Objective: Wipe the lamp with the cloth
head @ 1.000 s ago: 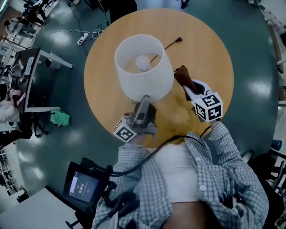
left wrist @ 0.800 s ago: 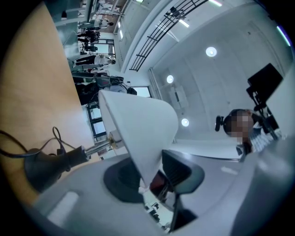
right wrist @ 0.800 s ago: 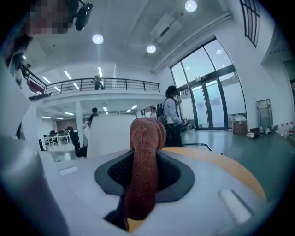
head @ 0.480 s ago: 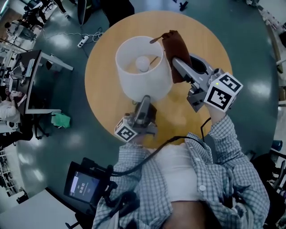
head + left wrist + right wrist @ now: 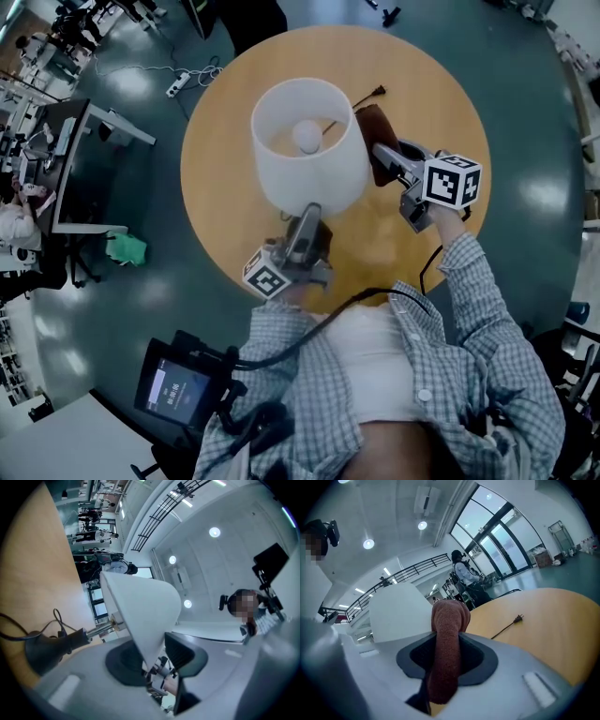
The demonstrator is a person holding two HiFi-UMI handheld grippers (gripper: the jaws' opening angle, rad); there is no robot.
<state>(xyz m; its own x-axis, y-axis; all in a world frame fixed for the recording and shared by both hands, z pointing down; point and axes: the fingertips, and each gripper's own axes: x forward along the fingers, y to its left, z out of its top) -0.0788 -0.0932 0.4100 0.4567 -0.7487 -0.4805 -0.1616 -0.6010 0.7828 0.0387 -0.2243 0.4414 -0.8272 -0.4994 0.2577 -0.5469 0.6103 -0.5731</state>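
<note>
The lamp point(image 5: 309, 145) stands upright near the middle of the round wooden table point(image 5: 441, 84). Its plain white shade point(image 5: 323, 178) widens toward the bottom, and its open top shows a pale round bulb point(image 5: 307, 137). In the left gripper view a dark base point(image 5: 42, 648) and a thin metal stem point(image 5: 96, 630) show below the shade point(image 5: 140, 604).

The left gripper point(image 5: 305, 216) reaches in from the near side with its jaws pinched on the shade's lower rim, the thin white edge running between them point(image 5: 150, 660). The right gripper point(image 5: 382, 150) has its jaws clamped on the cloth point(image 5: 373, 141), a rust-brown knitted piece that stands up out of them as a rounded fold point(image 5: 449, 616). The cloth sits at the right flank of the shade point(image 5: 398, 611), just beside it or touching; neither view shows the contact line clearly.

From the head view the shade covers the base and stem entirely. A black cord with a plug point(image 5: 375, 91) lies on the table behind the lamp, its near end lost behind the shade. The cloth's lower end disappears into the right gripper's throat point(image 5: 445, 660), so its full shape cannot be made out
</note>
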